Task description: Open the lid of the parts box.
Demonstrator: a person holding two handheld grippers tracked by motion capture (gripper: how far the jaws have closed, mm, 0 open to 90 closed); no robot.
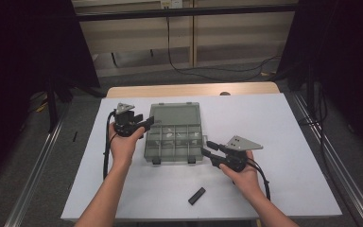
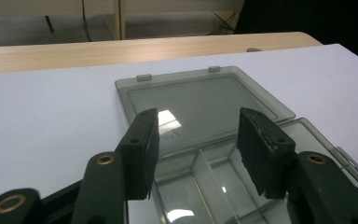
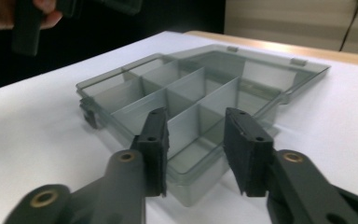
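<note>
counter [image 1: 274, 142]: white top over a wooden edge, dark floor all round, cables trailing at the back.

box [image 1: 174, 137]: smoke-grey clear plastic organiser lying mid-counter, between the two hands; divided tray nearest the person, with two dark latches [image 1: 156, 161] on its front edge.

lid [image 1: 175, 115]: thrown fully back and lying flat on the counter beyond the tray, hinged along the far side of the tray.

compartments [image 3: 186, 93]: rows of small cells split by upright dividers; in the two gripper views the cells look bare, while faint pale glints in the high view are too small to call as contents or reflections.

left tongs [image 1: 146, 124]: jaws parted, nothing between the pads, poised at the box's left side where lid meets tray; from its own camera they frame the lid [image 2: 200, 100] without touching it.

right tongs [image 1: 208, 147]: jaws parted and empty, just off the tray's front right corner, aimed across the cells.

block [image 1: 197, 196]: small black oblong lying alone near the counter's front edge, well apart from the box.

progress: judged from the scene, opening is finished; any filling, sorting or reclosing is yet to come, and the block is untouched.

writing: a faint embossed mark sits on the lid [image 2: 170, 136] in the left gripper view, too blurred to read; no brand legible elsewhere.
</note>
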